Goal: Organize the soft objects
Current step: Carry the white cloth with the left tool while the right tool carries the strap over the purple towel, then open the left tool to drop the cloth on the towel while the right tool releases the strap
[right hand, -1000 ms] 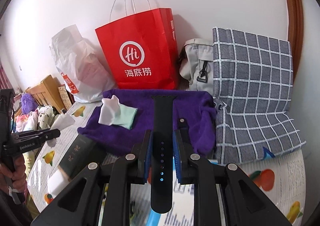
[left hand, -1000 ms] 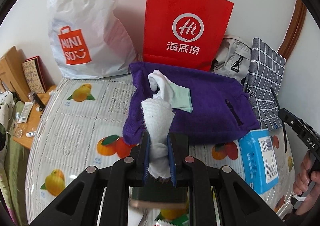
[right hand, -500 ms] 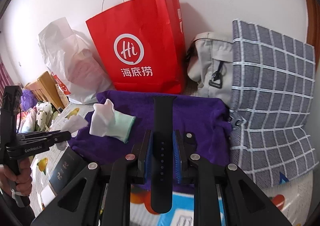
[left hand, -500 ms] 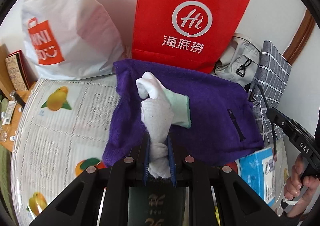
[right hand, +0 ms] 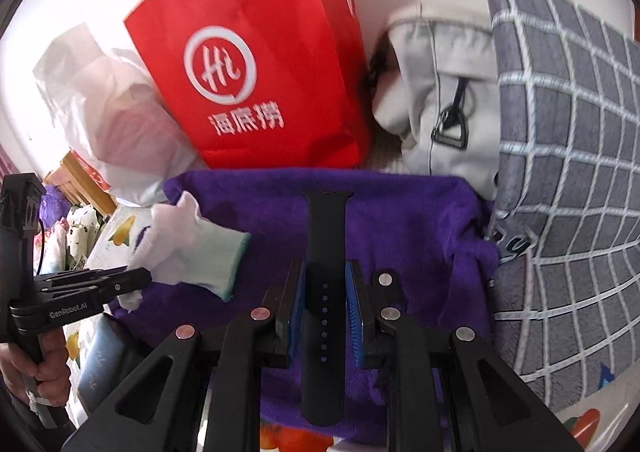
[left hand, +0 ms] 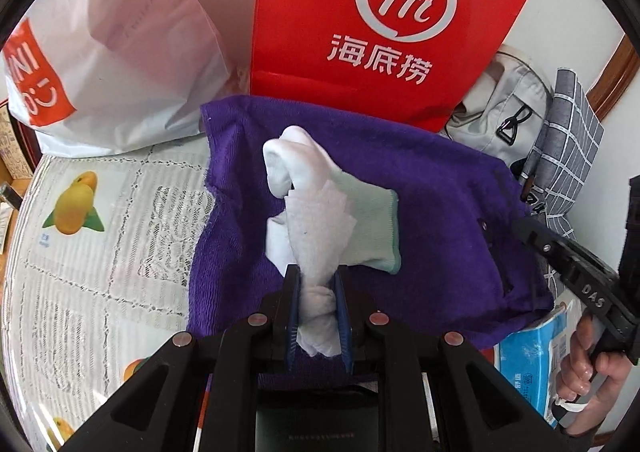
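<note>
1. The left gripper (left hand: 316,294) had its blue-padded fingers (left hand: 291,316) clamped on a twisted white cloth (left hand: 316,244), whose free end lay over the white sock (left hand: 304,172) with the pale green cuff. In the right wrist view its black frame (right hand: 80,292) read "GenRobot.AI".
2. The right gripper (right hand: 326,292) had its fingers (right hand: 298,304) pressed against the sides of a black watch strap (right hand: 325,292), which pointed forward with a row of holes showing; its near end ran down between the gripper's arms.
3. A dark book (left hand: 316,428) lay below the left gripper, mostly hidden; its gilt lettering was too small to read.
4. A blue packet (left hand: 528,368) lay at the right, cut off by the purple towel (left hand: 440,204) and by the right gripper's handle, marked "DAS" (left hand: 592,296).
5. The towel was spread on the tabletop (left hand: 100,252), whose lace-patterned covering carried printed fruit. The sock rested on the towel.
6. Behind the towel stood a red paper bag (left hand: 360,32) with "Hi" in a white ring and the characters 海底捞.
7. Left of it leaned a white plastic bag (left hand: 120,52) with an orange label, cut off, reading "INI" and "O".
8. To the right lay a grey bag (right hand: 448,92) with a black clip, blurred in the right wrist view, and a grey checked cloth (right hand: 568,172).
</note>
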